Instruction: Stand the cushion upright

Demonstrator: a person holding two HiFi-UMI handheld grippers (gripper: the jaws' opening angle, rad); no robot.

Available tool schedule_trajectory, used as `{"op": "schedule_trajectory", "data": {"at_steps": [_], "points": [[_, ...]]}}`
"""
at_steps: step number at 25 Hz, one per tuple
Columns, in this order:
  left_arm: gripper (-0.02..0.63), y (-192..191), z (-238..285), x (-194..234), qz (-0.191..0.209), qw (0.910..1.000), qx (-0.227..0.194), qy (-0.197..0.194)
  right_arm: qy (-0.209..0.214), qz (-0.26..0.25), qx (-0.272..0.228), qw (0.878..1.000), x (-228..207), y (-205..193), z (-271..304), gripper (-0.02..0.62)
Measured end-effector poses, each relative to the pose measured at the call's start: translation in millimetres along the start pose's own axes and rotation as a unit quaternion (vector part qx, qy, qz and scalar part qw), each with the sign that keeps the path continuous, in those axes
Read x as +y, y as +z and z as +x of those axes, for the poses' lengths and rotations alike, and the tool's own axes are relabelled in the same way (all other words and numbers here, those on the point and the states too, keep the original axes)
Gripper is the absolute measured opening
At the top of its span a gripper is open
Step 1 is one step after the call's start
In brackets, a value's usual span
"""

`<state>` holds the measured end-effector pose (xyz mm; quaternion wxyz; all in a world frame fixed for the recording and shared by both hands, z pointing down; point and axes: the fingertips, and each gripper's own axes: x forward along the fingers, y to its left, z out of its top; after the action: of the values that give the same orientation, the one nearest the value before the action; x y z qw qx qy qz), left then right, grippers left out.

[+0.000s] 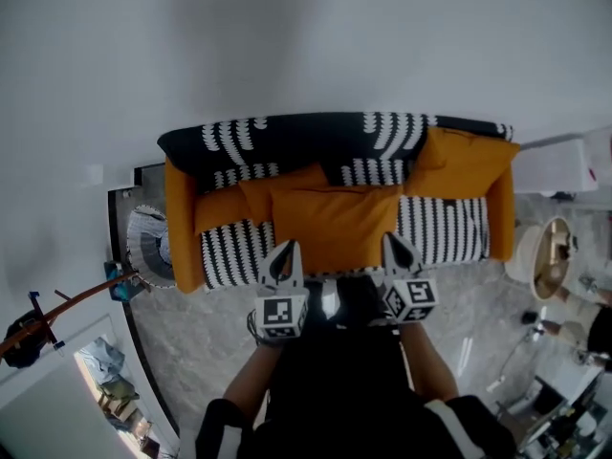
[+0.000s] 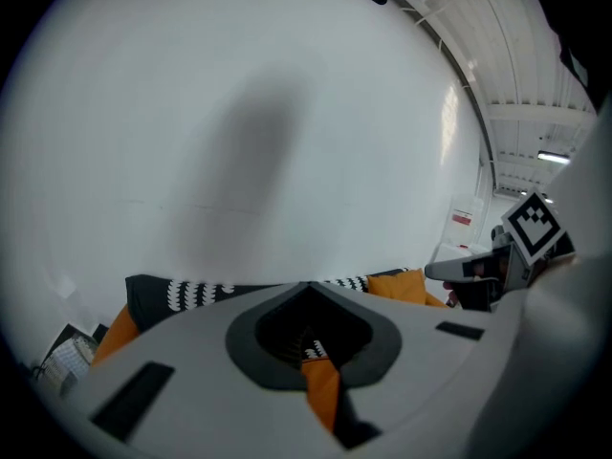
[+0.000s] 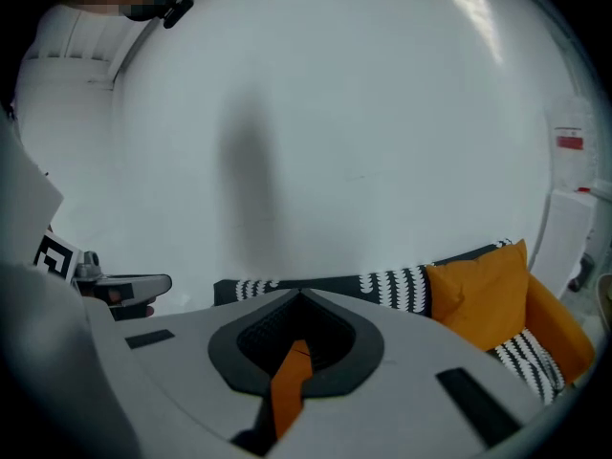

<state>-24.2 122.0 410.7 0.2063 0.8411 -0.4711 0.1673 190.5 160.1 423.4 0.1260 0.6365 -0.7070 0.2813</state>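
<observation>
At mid-seat of the sofa (image 1: 180,228) the orange cushion (image 1: 335,223) lies flat, its long axis running along the seat front. The left tongs (image 1: 284,251) and right tongs (image 1: 397,247) are both clenched on nothing, poised at its front edge, one toward each corner and equally near. A second orange cushion (image 1: 464,165) leans at the sofa's right end, and a striped throw (image 1: 287,142) drapes the sofa's back. Nothing seems to block the way.

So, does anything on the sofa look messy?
Yes. The big orange cushion in the middle of the sofa looks flopped down flat instead of propped up. The orange cushion in the right corner stands up properly, so the flat one looks out of place.
</observation>
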Motion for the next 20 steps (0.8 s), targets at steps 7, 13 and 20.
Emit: {"op": "schedule_trajectory", "data": {"at_steps": [7, 13, 20], "points": [[-0.002, -34, 56, 13, -0.007, 0.9981, 0.047, 0.039, 0.023, 0.018, 0.045, 0.999, -31, -23, 56, -0.006], [-0.002, -71, 88, 24, -0.016, 0.9942, 0.085, 0.064, 0.029, 0.015, 0.091, 0.995, -57, -61, 88, -0.005], [0.061, -126, 128, 36, -0.038, 0.9875, 0.141, 0.058, 0.012, 0.028, 0.164, 0.986, -93, -124, 126, 0.109]]}}
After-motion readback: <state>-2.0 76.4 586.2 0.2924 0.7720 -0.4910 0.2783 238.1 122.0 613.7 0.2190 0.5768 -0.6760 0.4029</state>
